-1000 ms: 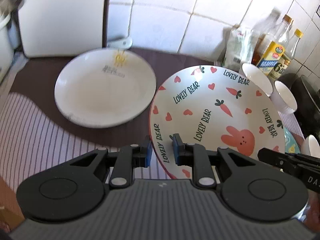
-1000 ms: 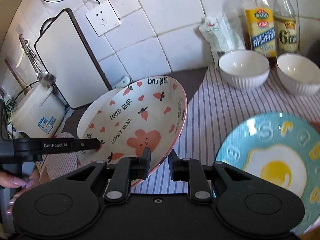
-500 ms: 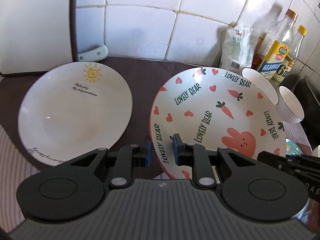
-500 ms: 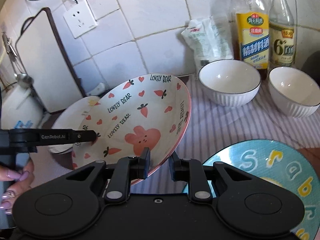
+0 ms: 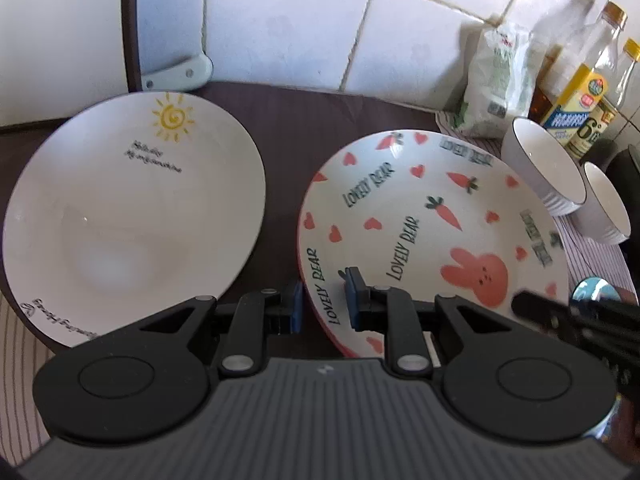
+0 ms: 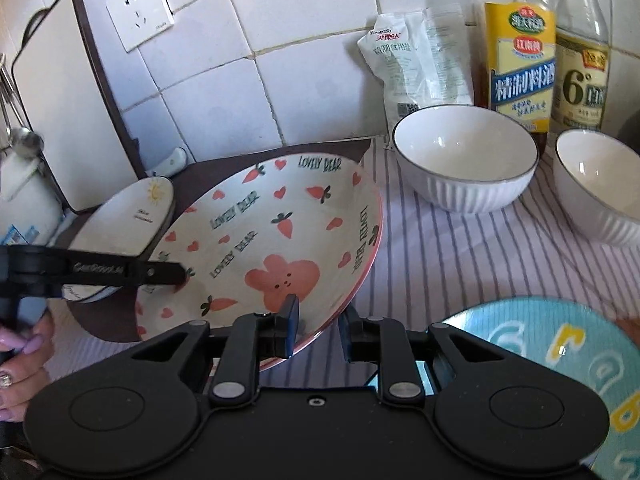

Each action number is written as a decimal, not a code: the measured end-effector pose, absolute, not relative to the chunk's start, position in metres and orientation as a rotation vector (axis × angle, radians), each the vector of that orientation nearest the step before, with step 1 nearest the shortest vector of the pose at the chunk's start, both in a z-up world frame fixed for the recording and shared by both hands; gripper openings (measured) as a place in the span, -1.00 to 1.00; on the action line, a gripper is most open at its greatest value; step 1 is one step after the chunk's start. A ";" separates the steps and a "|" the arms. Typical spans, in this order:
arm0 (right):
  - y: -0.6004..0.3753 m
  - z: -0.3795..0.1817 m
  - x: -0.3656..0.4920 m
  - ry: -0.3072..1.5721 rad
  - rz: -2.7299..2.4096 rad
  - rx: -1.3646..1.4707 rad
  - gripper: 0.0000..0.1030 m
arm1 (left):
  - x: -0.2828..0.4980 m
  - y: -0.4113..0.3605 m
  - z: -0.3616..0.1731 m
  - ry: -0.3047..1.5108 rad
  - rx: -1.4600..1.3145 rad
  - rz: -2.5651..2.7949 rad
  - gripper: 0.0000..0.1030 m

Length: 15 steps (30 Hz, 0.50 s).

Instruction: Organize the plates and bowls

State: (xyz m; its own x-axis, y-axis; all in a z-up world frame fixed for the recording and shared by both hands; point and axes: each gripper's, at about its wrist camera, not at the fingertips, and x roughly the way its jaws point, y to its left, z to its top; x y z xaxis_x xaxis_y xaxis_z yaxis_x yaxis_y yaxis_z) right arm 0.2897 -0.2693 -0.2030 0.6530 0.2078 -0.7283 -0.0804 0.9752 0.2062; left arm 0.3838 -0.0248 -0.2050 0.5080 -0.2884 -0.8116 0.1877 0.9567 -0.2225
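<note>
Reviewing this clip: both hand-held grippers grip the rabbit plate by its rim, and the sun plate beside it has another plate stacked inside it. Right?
Not quite. Both hand-held grippers, left and right, do clamp the rim of the rabbit plate. But the sun plate beside it holds nothing; the left wrist view shows its bare white inside.

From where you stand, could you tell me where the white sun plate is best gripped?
Grip the sun plate by its thin upturned rim on the near edge, coming in low from the left gripper side. The far edge sits close to the cutting board.
</note>
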 end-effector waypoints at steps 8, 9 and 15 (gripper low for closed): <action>-0.269 -0.204 0.309 0.873 0.122 0.067 -0.38 | 0.382 -0.033 -0.203 1.008 -0.097 -0.287 -0.62; -0.266 -0.204 0.309 0.875 0.105 0.048 -0.34 | 0.382 -0.035 -0.202 1.012 -0.090 -0.281 -0.62; -0.258 -0.189 0.293 0.802 0.002 -0.030 -0.11 | 0.379 -0.036 -0.190 1.054 -0.069 -0.272 -0.55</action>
